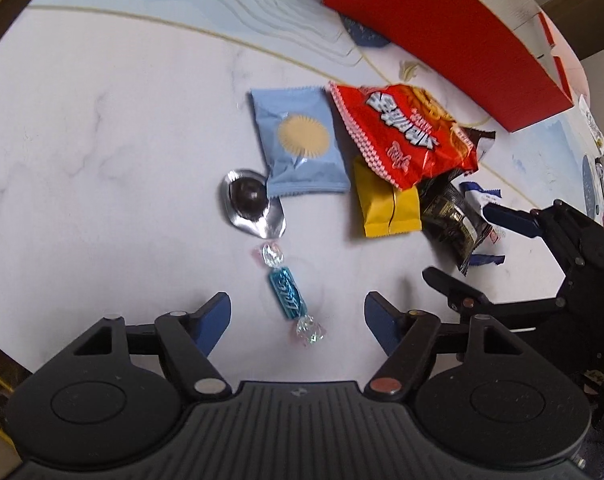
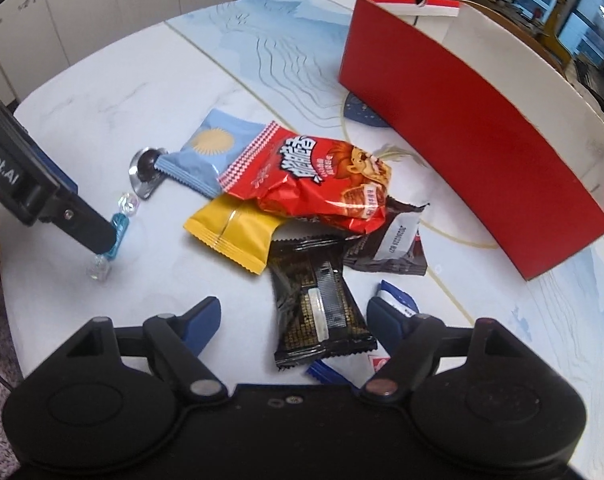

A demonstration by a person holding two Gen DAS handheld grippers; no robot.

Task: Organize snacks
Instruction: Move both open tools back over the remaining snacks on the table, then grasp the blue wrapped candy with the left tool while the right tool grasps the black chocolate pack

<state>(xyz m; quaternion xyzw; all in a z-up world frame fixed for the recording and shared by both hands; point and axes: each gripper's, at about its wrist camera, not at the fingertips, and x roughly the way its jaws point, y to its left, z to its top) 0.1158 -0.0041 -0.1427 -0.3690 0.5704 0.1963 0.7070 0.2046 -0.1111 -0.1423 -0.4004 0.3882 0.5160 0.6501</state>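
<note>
Currently left gripper (image 1: 297,312) open astride blue twist-wrapped candy (image 1: 287,294); right gripper (image 2: 293,322) open astride black foil packet (image 2: 320,308). Red crinkly snack bag (image 2: 322,184) overlaps pile; red cardboard box (image 2: 474,140) far right.

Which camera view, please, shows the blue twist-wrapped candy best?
The left wrist view: the blue twist-wrapped candy lies whole and unobstructed. In the right wrist view, the left hand-held gripper's finger covers part of it.
</note>
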